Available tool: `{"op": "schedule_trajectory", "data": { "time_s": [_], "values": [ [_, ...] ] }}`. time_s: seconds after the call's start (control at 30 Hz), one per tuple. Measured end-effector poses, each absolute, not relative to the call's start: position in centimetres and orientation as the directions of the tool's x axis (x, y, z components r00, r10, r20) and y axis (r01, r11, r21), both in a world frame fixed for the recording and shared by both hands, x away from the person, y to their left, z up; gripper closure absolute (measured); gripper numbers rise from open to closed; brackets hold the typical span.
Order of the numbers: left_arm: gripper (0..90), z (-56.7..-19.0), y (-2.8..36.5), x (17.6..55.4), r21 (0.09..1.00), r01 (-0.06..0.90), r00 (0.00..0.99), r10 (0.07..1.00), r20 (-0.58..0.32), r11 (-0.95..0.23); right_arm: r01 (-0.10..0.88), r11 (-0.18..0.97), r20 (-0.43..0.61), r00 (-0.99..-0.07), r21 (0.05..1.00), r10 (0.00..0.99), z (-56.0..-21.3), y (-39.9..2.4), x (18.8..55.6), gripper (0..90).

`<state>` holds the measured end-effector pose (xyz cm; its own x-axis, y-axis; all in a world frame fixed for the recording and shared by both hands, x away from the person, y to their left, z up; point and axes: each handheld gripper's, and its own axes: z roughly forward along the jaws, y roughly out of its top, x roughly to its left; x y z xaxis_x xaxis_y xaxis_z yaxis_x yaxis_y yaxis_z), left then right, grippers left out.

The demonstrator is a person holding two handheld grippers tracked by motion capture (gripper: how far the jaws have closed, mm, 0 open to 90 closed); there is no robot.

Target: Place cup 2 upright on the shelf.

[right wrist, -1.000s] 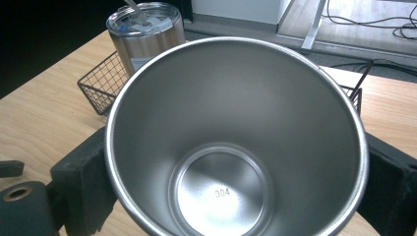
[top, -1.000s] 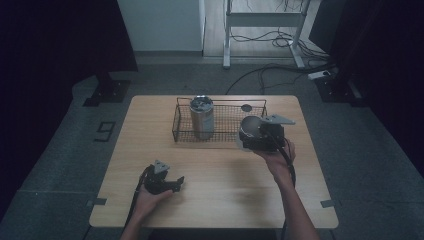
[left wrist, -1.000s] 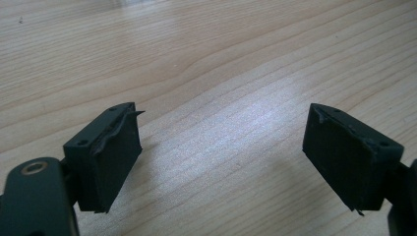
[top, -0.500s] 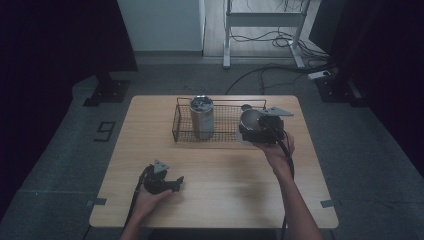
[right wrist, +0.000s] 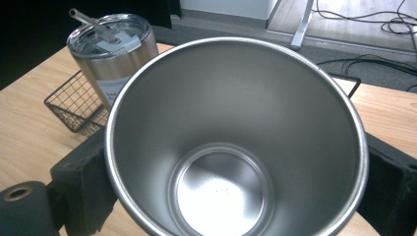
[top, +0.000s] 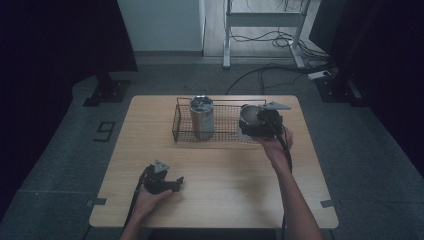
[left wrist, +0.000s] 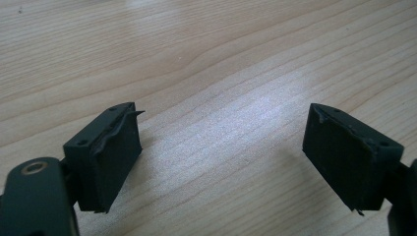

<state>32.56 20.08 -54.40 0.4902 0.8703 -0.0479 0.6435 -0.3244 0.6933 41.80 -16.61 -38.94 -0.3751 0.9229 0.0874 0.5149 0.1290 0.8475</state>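
The right gripper [top: 250, 125] holds a shiny metal cup [right wrist: 236, 142]. Its two black jaws press on the cup's sides, one on each side, so the gripper is closed on the cup. In the right gripper view you look straight down into the cup, and it has nothing in it. You can see its round flat bottom.

In the high view, the right gripper and the cup are at the right end of a black wire basket [top: 182, 122]. The basket sits on the far half of the wooden bench [top: 225, 190]. I cannot tell if the cup touches the basket or is just above it.

A tall metal tumbler [top: 202, 116] stands up straight in the left part of the basket. It has a clear lid [right wrist: 110, 34] and a straw [right wrist: 88, 19] that sticks out of the lid. The tumbler and the cup are near each other but do not touch.

The left gripper [top: 172, 184] is well apart from the basket, at the near left side of the bench. A hand holds it low over the wood. In the left gripper view its two jaws stand apart with only bare bench between them, so it holds nothing.
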Motion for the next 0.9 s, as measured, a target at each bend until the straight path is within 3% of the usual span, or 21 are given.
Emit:
{"op": "schedule_trajectory", "data": {
  "time_s": [0.9],
  "values": [
    [14.6, -54.6, 20.1, 32.6, 0.691, 0.645, 0.492, 0.869, -0.048, -0.327, 0.536, 0.141, 0.066, -0.348, 0.832, 0.935, -39.0, -16.8, 44.7, 6.9]
  ]
}}
